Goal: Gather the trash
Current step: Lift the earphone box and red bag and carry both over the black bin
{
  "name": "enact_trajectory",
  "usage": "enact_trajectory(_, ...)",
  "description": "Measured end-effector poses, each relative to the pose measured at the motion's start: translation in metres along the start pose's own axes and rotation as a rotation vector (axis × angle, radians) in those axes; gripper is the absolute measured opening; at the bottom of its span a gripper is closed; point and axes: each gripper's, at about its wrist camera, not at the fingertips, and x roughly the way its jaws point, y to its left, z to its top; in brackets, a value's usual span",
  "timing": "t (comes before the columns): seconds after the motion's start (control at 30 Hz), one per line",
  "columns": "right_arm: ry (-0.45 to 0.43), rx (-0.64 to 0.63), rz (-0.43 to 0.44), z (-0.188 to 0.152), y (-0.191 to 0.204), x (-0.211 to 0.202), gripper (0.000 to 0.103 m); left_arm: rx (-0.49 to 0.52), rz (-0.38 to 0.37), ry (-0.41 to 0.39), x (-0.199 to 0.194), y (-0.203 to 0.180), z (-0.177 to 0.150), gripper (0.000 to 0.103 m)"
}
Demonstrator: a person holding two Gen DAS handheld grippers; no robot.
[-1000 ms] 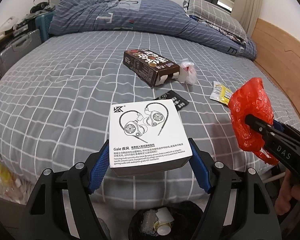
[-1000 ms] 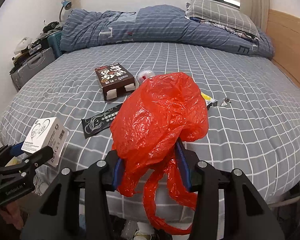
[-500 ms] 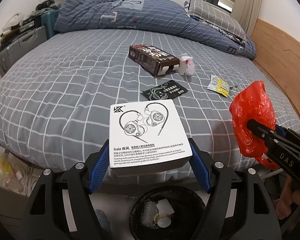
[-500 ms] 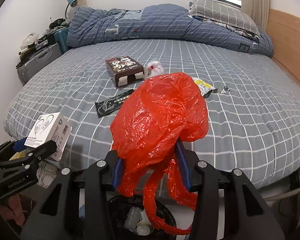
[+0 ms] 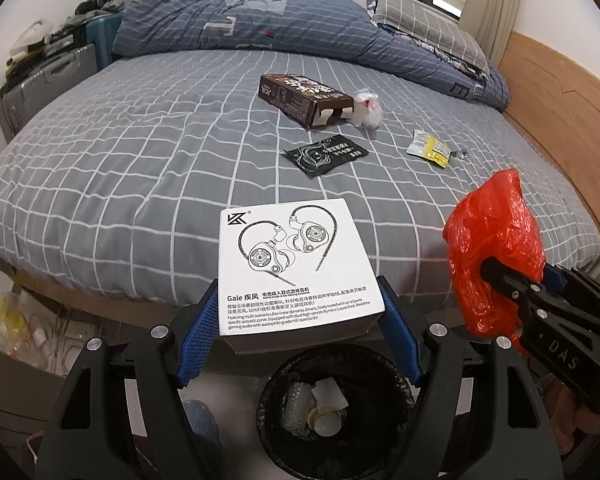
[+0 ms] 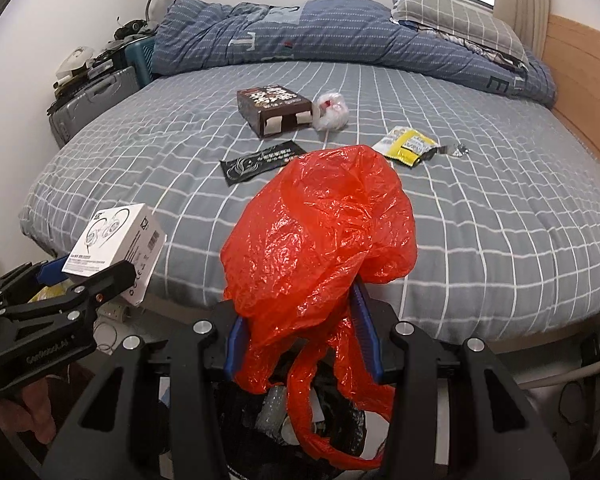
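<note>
One white cardboard earphone box (image 5: 296, 264), printed with a line drawing, sits clamped in the left gripper (image 5: 298, 320) above the round black trash bin (image 5: 336, 404). One crumpled red plastic bag (image 6: 320, 240) is pinched in the right gripper (image 6: 302, 332). Four pieces lie apart on the grey checked bed (image 5: 140, 160): brown carton (image 5: 302, 100), clear wrapper (image 5: 366, 108), black sachet (image 5: 324, 154), yellow packet (image 5: 428, 148).

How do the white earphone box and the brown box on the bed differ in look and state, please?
The white earphone box is clamped in the left gripper above the trash bin, while the brown box lies on the bed, untouched. The white earphone box is squarish with a line drawing; the brown box is longer, dark, with an open end flap. Both are cardboard packaging.
</note>
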Motion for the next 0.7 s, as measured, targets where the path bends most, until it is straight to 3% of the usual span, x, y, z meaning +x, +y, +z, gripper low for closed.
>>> enact_trajectory(0.7, 0.081, 0.014, 0.003, -0.059, 0.005, -0.022, 0.044, -0.007, 0.014, 0.075, -0.018, 0.003, -0.059, 0.072)
